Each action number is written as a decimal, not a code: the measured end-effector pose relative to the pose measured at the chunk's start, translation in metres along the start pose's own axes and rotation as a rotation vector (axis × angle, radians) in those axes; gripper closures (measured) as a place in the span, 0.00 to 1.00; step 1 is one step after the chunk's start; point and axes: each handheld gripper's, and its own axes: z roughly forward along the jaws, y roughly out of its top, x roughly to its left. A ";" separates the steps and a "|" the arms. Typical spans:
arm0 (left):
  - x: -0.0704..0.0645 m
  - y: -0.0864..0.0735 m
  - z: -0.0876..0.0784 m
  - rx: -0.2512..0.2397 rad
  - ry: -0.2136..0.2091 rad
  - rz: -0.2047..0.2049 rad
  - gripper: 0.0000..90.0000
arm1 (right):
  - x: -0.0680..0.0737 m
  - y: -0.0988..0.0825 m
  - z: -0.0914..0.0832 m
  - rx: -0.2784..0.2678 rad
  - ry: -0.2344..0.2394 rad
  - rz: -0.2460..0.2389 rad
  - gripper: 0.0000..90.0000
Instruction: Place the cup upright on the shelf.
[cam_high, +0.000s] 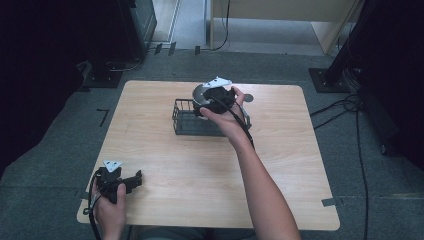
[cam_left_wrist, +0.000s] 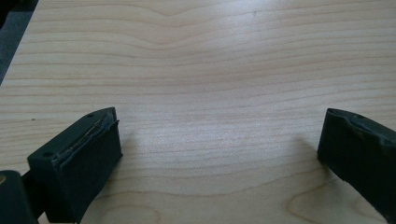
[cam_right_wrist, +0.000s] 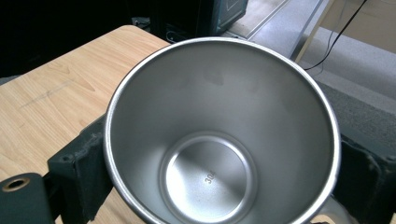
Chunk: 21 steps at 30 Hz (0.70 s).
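Two tongs were in play: the right gripper (cam_high: 216, 96) pinched a steel cup (cam_right_wrist: 219, 135) by its sides, held over the wire basket (cam_high: 187, 120) near the table's (cam_high: 280, 165) far edge. The left gripper (cam_high: 131, 182) rested spread at the near-left corner. Judging by this, placing or lifting the cup was under way; next needs steady carrying.

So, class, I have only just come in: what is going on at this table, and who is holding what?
A person works at a wooden table with a gripper in each hand. The right gripper is shut on a steel cup, its jaws pressing the cup's outer wall on both sides, held above a black wire basket near the table's far side. The cup is empty inside. The left gripper rests open at the near left corner, with nothing but bare wood between its jaws.
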 end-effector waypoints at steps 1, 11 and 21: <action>0.000 0.000 0.000 0.000 0.000 0.000 0.00 | 0.000 0.000 0.000 0.000 0.000 0.000 0.07; 0.000 0.000 0.000 0.001 0.000 0.000 0.00 | -0.004 -0.008 0.021 0.058 0.007 0.019 0.07; 0.000 0.000 0.000 0.001 0.000 0.000 0.00 | -0.005 -0.015 0.036 0.112 0.025 0.032 0.07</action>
